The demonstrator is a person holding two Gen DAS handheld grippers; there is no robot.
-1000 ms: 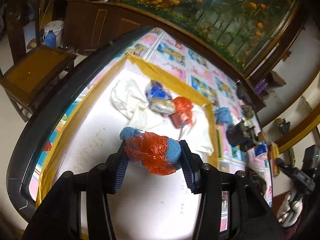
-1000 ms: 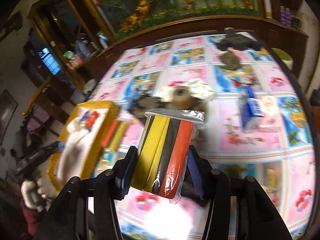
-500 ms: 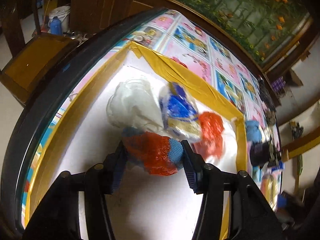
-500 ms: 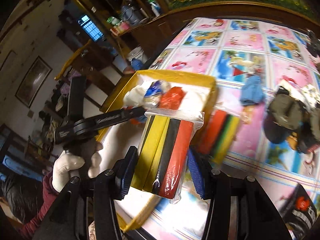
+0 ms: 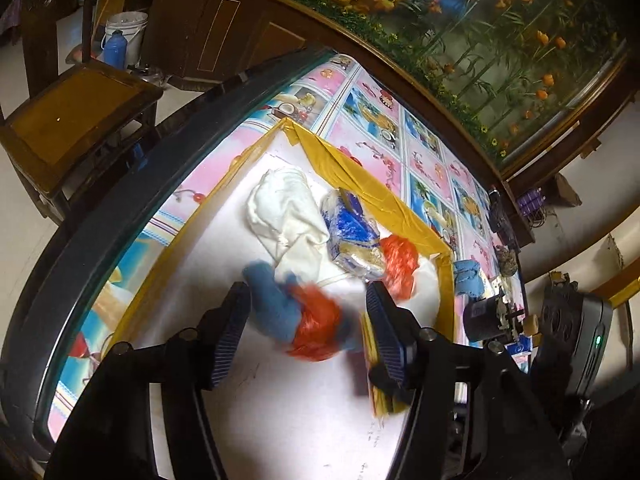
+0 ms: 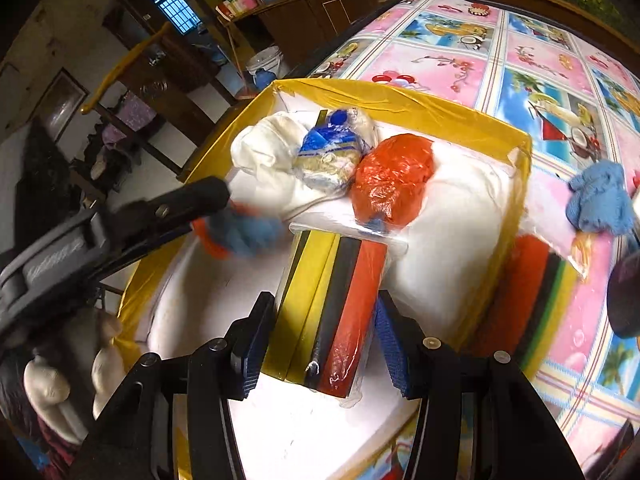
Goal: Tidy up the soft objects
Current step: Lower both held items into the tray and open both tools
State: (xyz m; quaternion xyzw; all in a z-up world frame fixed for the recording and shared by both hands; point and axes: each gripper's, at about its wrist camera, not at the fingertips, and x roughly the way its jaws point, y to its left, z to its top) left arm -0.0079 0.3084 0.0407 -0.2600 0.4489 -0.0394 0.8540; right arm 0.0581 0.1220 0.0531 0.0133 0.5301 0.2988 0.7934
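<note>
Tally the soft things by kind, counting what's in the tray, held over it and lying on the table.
Striped packs: 2
White cloth: 1
Blue-and-white bag: 1
Red bag: 1
Blue-and-red bundle: 1
Blue cloth: 1
Total: 7

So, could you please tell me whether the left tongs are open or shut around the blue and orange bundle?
Open. The left tongs stand spread, and the blurred blue and orange bundle sits loose between them.
</note>
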